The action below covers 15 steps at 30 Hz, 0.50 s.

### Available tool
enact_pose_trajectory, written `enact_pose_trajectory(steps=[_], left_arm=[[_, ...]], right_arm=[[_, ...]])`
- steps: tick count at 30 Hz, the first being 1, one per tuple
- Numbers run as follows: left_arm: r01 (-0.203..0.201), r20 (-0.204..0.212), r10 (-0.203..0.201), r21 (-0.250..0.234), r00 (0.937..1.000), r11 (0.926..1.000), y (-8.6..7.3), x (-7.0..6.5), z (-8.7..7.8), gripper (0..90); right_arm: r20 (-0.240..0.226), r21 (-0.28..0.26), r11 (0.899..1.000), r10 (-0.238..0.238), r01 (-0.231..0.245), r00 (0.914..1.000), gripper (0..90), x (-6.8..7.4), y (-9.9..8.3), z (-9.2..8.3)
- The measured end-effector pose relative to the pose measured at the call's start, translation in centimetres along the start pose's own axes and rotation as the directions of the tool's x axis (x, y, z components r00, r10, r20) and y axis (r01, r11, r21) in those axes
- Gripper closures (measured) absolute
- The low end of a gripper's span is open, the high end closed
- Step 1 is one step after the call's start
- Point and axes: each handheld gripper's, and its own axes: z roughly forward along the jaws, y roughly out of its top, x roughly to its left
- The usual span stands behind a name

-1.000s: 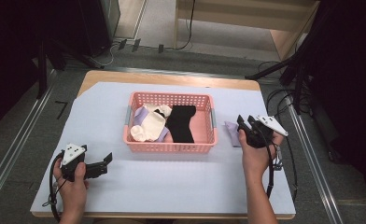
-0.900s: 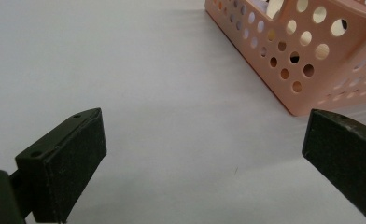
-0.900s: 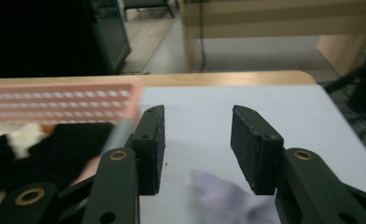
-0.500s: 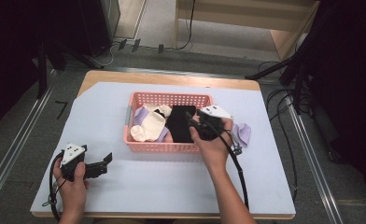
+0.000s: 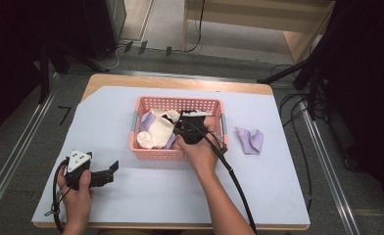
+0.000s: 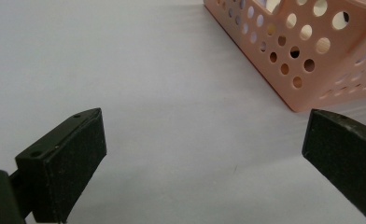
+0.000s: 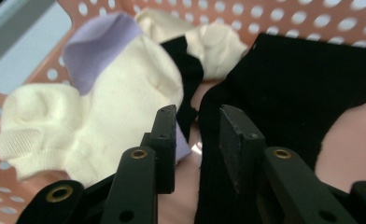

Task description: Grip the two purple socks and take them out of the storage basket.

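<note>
While the right gripper (image 7: pixel 197 135) reaches down into the pink basket (image 5: pixel 218 105), its jaws have just been closing and now stand a narrow gap apart, straddling the near edge of the black sock (image 7: pixel 284 93) without yet pressing on it. That sock lies flat in the right half of the basket, beside the cream sock (image 7: pixel 92 116) and a lavender sock (image 7: pixel 97 42) heaped in the left half. It looks light, soft and limp, so it should fold and drape as soon as it is lifted; nothing about it seems fragile or slippery. A pinch on a raised fold or on the edge nearest the jaws seems best, taking care not to catch the cream sock just beside it or the basket floor beneath. Another lavender sock (image 5: pixel 250 140) lies on the table to the right of the basket. Left of the basket and nearer the person, the left gripper (image 5: pixel 112 169) rests low over the table (image 6: pixel 148 70), jaws wide apart and holding nothing.
</note>
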Motion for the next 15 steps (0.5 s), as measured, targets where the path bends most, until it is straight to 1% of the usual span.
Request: enact_pose_trajectory(steps=[2, 4, 6, 8, 10, 12, 13, 14, 15], left_arm=[[0.001, -0.001, -0.001, 0.000, 1.0000, 1.0000, 0.0, 0.0, 0.0, 0.5], [-0.002, -0.002, 0.002, 0.002, 1.0000, 1.0000, 0.0, 0.0, 0.0, 0.5], [-0.003, -0.002, 0.003, 0.003, 1.0000, 1.0000, 0.0, 0.0, 0.0, 0.5], [-0.008, -0.002, 0.008, 0.003, 1.0000, 1.0000, 0.0, 0.0, 0.0, 0.5], [-0.012, -0.004, 0.012, 0.006, 0.9999, 0.9999, 0.0, -0.1, 0.0, 0.5], [-0.010, -0.003, 0.010, 0.006, 1.0000, 0.9999, 0.0, -0.1, 0.0, 0.6], [-0.008, -0.001, 0.008, 0.005, 1.0000, 1.0000, 0.0, 0.0, 0.0, 0.5], [-0.010, -0.002, 0.010, 0.008, 0.9999, 0.9999, 0.0, 0.0, 0.1, 0.5], [-0.006, -0.003, 0.007, 0.011, 1.0000, 0.9999, 0.0, 0.0, 0.1, 0.5]], right_arm=[[-0.010, 0.040, 0.999, 0.011, -0.010, 0.9999, 67.0, 0.2, 0.1, 0.3], [-0.023, 0.061, 0.998, 0.027, -0.025, 0.9994, 66.1, 0.4, 0.2, 0.6], [-0.015, 0.105, 0.994, 0.038, -0.036, 0.9992, 64.3, 0.6, 0.3, 0.9], [-0.015, 0.147, 0.988, 0.052, -0.049, 0.9985, 62.3, 0.7, 0.5, 1.2], [-0.007, 0.177, 0.982, 0.073, -0.071, 0.9973, 59.7, 0.7, 0.7, 1.4], [-0.016, 0.204, 0.976, 0.084, -0.079, 0.9963, 53.9, 0.8, 1.0, 1.7], [-0.024, 0.230, 0.969, 0.098, -0.090, 0.9949, 50.6, 1.0, 1.1, 1.8], [-0.036, 0.248, 0.965, 0.097, -0.085, 0.9946, 48.8, 1.1, 1.2, 2.1], [-0.048, 0.274, 0.958, 0.103, -0.086, 0.9935, 48.7, 1.3, 1.3, 2.3]])
